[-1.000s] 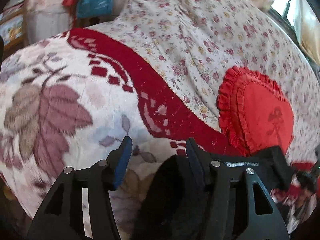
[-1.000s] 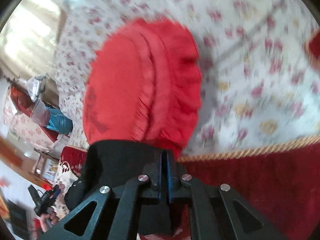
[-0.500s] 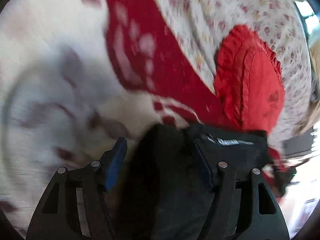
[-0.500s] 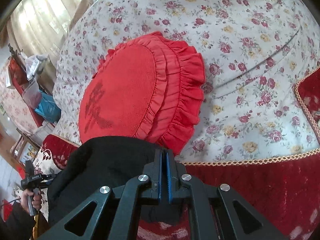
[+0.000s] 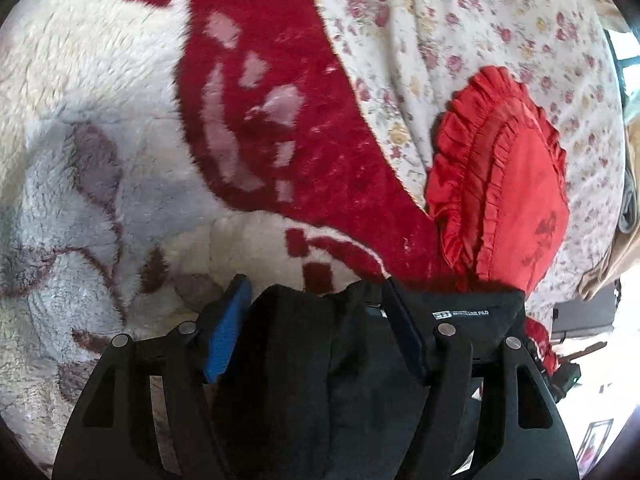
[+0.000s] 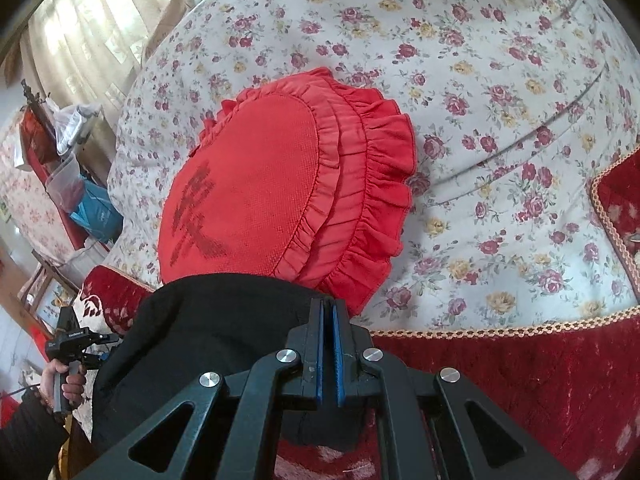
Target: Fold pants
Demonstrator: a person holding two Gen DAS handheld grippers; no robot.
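On my left camera, the left hand-held gripper (image 5: 316,320) has its fingers spread wide, with a bunched fold of the black pants (image 5: 304,380) sitting between them; I cannot tell whether either pad touches the cloth. The pants lie on the near edge of the bed, over the plush red-and-cream blanket (image 5: 120,128). On my right camera, the right hand-held gripper (image 6: 328,344) is pinched together on an edge of the pants (image 6: 208,320). Just beyond them, a red heart-shaped ruffled pillow (image 6: 280,188) rests on the floral bedspread (image 6: 500,80).
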